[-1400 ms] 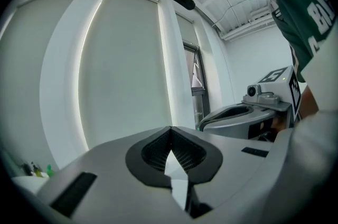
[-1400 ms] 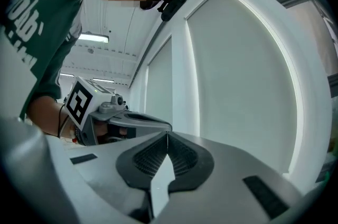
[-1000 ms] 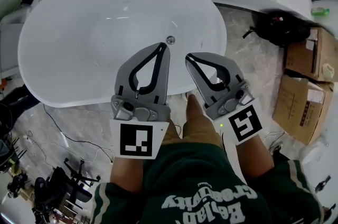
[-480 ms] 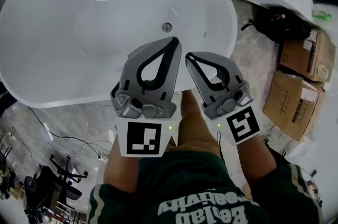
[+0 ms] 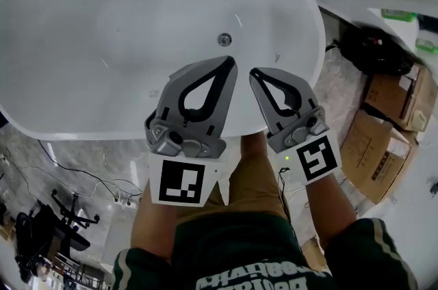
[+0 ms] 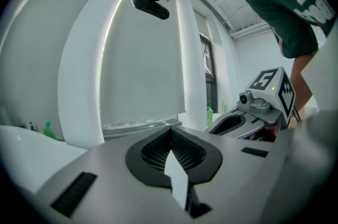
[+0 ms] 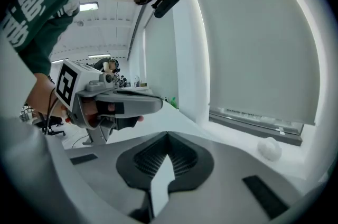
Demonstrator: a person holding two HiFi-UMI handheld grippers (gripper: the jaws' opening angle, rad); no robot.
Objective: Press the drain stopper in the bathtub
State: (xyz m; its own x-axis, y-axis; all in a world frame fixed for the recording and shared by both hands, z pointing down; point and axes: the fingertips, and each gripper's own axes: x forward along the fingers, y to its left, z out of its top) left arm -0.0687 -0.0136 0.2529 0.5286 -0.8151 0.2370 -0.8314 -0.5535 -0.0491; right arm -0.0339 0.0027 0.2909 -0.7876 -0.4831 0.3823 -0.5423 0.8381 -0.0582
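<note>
Lower now over the tub [image 5: 82, 76], my left hand-held gripper [image 5: 230, 63] and right hand-held gripper [image 5: 254, 74] are both closed, empty; stopper [image 5: 224, 40] lies at 12 o'clock from them.

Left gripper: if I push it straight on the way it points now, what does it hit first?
Probably not the drain stopper: the left gripper aims nearly level, over the bathtub, toward the ledge below the window blind. Depth is unclear.

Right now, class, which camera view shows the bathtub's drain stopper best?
The head view: the drain stopper lies unobstructed on the bathtub floor. Both gripper views look past their own jaws and miss it entirely.
</note>
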